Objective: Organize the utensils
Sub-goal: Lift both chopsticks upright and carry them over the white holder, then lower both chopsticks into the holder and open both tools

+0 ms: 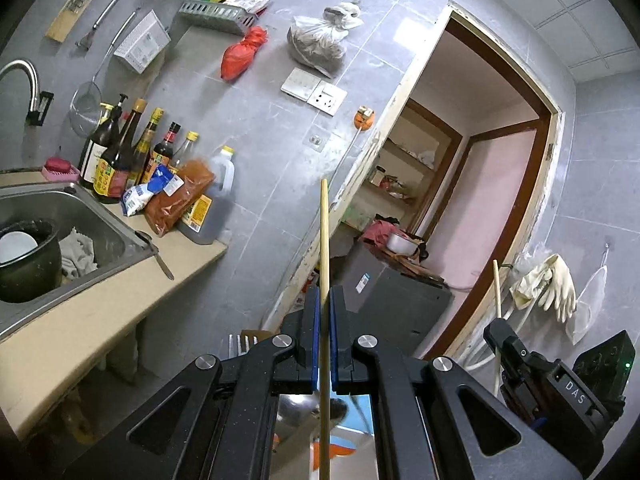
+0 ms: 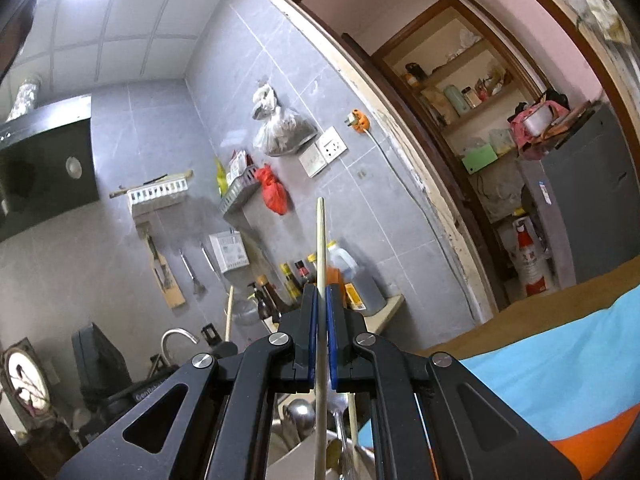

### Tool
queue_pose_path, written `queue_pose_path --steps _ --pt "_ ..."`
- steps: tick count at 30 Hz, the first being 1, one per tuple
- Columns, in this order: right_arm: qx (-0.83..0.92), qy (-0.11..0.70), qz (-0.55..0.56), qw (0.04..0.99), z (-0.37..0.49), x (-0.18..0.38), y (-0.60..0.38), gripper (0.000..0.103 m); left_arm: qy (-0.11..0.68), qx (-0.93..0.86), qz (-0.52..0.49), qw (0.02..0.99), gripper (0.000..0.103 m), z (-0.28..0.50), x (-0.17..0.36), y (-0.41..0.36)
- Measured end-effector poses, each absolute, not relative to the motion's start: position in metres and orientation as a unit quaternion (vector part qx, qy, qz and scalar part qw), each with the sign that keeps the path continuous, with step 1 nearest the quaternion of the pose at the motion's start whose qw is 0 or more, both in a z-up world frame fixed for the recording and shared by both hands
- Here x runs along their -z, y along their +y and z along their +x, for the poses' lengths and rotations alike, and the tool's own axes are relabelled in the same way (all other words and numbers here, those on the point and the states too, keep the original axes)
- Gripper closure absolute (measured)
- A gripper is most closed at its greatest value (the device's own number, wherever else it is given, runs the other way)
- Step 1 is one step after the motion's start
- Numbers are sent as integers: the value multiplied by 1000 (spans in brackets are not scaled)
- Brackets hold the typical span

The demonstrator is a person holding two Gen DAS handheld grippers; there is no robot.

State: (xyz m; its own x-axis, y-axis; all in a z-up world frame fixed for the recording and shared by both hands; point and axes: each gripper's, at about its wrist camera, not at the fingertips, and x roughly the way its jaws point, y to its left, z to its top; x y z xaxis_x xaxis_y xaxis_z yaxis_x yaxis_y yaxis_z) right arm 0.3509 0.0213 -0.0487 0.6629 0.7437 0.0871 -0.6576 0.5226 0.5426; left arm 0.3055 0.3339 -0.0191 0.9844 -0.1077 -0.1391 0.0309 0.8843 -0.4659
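While aimed up at the grey tiled wall, clamps tight with the left gripper [image 1: 325, 300] on the left chopstick [image 1: 324, 232], blue pads [image 1: 316, 320] pressed against both its sides. Holds that stick upright, running down between the pads and past the camera, top end free in the air. Pinches in the same way with the right gripper [image 2: 320, 296] on the right chopstick [image 2: 320, 240], also upright, top end free. In the left view, shows the right gripper low at the right with its stick rising from it, well apart from the left one. Under the right gripper, looks down on spoons [image 2: 300, 412] and another stick standing in a metal holder [image 2: 362, 451], just beside a blue cloth [image 2: 560, 368]. Further out on the left, takes in a beige counter [image 1: 100, 312] with a steel sink [image 1: 60, 216] sunk in it, a dark pot [image 1: 28, 264] and a rag lying inside. Behind the sink, finds a row of sauce bottles [image 1: 116, 160] against the wall, a plastic jug [image 1: 220, 184] and some packets near them. Higher on the tiles, picks out a red bag [image 1: 244, 54], a clear bag [image 1: 316, 40] and a socket [image 1: 326, 98]. To the right, opens onto a doorway [image 1: 480, 160] with a grey cabinet [image 1: 392, 304] in it, and pale gloves [image 1: 556, 284] hanging beside the frame.
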Motion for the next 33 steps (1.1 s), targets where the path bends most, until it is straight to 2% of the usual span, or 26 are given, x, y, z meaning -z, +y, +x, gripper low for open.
queue_pose_path --steps 10,23,33 --pt "-388 71 286 873 359 71 29 100 54 29 -238 969 101 312 31 336" --pt "-373 73 206 902 341 87 48 100 38 26 -210 977 101 307 48 327" --pt "-380 108 157 905 326 95 51 99 79 42 -175 981 101 297 60 316"
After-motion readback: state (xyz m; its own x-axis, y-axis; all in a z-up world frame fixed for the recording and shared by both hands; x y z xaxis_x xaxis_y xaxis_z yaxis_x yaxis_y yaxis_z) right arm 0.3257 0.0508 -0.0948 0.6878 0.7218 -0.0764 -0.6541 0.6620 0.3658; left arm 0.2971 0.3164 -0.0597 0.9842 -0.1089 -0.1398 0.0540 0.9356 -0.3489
